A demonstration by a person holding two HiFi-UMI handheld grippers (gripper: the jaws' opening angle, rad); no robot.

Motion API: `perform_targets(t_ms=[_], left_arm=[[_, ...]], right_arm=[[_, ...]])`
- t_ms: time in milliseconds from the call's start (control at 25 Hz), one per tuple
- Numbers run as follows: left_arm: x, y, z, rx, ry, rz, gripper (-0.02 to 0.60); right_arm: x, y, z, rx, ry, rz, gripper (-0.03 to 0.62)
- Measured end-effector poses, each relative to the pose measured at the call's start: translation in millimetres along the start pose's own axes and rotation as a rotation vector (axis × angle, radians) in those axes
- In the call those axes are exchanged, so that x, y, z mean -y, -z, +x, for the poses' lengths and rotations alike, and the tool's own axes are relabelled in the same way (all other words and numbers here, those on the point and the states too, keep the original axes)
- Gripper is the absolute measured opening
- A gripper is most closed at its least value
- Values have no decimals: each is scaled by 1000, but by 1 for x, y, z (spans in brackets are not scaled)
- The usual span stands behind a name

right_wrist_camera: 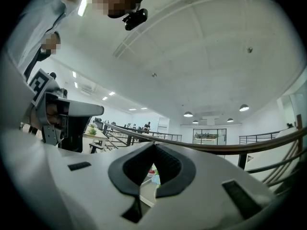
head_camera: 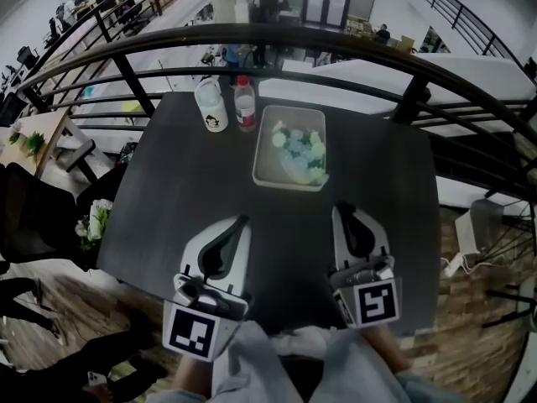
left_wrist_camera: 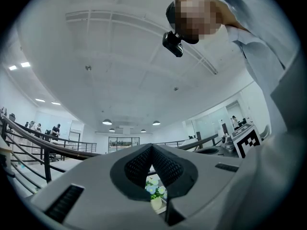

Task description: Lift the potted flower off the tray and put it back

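Quick rundown from my end, left to right. The left tongs (head_camera: 243, 221) hover over the near part of the dark surface (head_camera: 185, 191). They're pressed together at the tips with nothing pinched between them. In the left gripper view I can only see the flower far off through the little gap behind the tips, so they're well apart from it.

At the far edge there's one white container (head_camera: 211, 106) with a little cartoon figure on it. Just to its right is one clear bottle (head_camera: 244, 105) with a red cap. Both stand upright, close side by side.

Right of the bottle is the single pale tray (head_camera: 261, 154), a rounded rectangle with its long side running away from me toward the railing (head_camera: 252, 32). The one potted flower (head_camera: 300, 149) sits inside it, a bit right of the tray's middle. It stands upright with its long axis vertical, light pot at the bottom and pale blue and white blooms pointing up. From the head view I'm basically looking down onto the blossoms.

The right tongs (head_camera: 339, 211) are also squeezed shut and empty. They hang over the near part of the surface, in front of the tray's right corner and not touching it. Both pairs of tongs point away from me toward the tray.

So the count is two tongs, one tray, one flower, one bottle and one container.
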State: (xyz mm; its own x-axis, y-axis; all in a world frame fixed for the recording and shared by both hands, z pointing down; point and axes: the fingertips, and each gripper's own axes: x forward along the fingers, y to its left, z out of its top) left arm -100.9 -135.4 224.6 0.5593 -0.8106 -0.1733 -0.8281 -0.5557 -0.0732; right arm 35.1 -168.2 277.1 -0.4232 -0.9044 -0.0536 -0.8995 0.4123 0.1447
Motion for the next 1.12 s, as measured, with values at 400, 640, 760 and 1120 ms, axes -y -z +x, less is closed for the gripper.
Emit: perform_targets(t_ms=[400, 640, 760, 1120], left_arm=[[0, -3, -5, 8, -7, 4, -2], [0, -2, -6, 2, -8, 2, -2], [1, -1, -7, 4, -7, 2, -2], [1, -1, -6, 3, -4, -2, -2]], right_arm=[[-9, -6, 0, 15, -29, -17, 2], [-11, -5, 0, 8, -32, -15, 2], [-11, -4, -1, 11, -32, -17, 2], [-10, -4, -1, 1, -31, -17, 2]])
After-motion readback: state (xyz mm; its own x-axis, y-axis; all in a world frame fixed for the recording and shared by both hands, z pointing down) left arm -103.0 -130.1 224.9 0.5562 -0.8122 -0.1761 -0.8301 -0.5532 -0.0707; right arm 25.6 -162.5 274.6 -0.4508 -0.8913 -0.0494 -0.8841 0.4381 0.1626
